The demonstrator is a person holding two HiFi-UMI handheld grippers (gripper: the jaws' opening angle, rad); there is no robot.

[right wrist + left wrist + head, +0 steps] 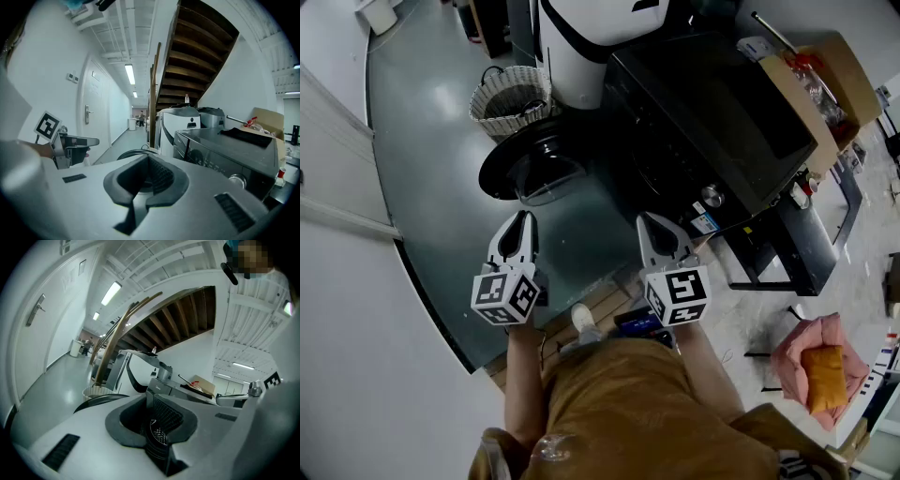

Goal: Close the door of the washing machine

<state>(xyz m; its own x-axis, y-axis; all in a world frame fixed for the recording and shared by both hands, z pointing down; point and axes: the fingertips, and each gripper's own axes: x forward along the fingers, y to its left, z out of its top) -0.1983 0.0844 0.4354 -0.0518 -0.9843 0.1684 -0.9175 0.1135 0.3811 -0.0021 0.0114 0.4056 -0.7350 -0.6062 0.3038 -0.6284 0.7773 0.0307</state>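
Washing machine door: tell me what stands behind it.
A wicker basket stands on the floor just beyond the open door, next to a white appliance. The door's rim covers the basket's foot, so whether they touch cannot be told.

Floor (431, 159): open for you at 10 o'clock.
Door (534, 171): stands open at 12 o'clock, in your way.
Washing machine (712, 122): blocks your 2 o'clock.
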